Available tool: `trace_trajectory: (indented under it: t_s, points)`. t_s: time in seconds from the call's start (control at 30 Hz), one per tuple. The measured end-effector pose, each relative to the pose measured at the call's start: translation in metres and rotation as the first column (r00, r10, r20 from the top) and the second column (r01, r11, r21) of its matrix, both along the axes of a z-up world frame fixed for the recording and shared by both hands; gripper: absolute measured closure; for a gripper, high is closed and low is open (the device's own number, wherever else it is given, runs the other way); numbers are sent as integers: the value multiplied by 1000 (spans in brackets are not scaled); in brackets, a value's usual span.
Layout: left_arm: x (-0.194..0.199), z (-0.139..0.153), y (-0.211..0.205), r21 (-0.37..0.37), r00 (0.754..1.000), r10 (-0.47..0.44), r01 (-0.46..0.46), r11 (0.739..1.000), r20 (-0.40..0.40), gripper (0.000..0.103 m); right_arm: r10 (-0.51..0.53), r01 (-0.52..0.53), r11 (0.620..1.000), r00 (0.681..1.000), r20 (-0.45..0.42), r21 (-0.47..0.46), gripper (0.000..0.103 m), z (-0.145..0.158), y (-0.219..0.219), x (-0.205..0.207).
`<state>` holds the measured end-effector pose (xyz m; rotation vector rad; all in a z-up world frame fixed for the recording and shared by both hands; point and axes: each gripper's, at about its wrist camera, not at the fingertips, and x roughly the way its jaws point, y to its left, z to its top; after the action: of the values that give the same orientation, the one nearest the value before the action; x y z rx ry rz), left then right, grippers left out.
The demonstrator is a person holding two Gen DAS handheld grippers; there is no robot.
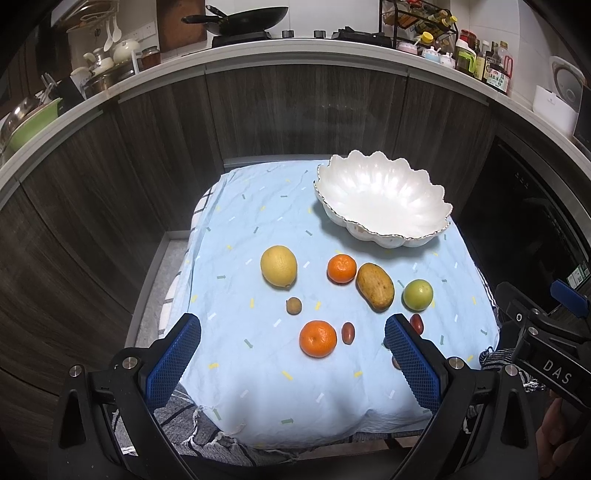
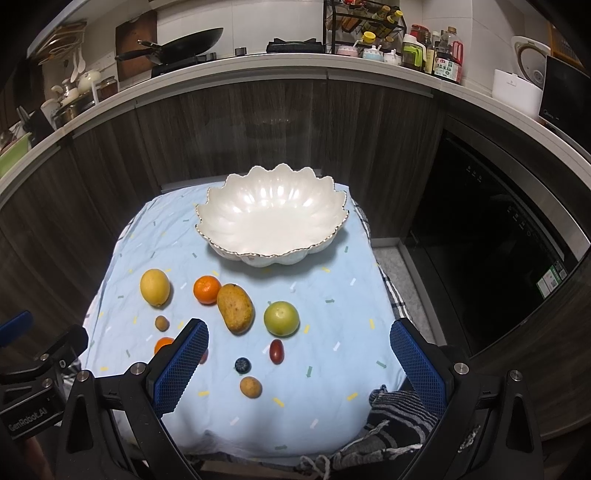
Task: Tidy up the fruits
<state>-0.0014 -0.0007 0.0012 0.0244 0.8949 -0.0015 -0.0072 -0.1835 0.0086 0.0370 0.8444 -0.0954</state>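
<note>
home kitchen; wok on stove; rice cooker; condiment bottles

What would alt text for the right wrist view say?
An empty white scalloped bowl sits on a blue cloth, with a lemon, mango, green fruit and smaller fruits loose before it. The open right gripper holds nothing.
</note>
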Motion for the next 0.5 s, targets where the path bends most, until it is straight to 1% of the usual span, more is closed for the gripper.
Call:
trace_trajectory:
  t_s: [0.5]
  points:
    - [-1,-2,0,-1,1000,-3,3,1000,-3,1,1,-1,1000,1000,-2,1,3,-1,1,0]
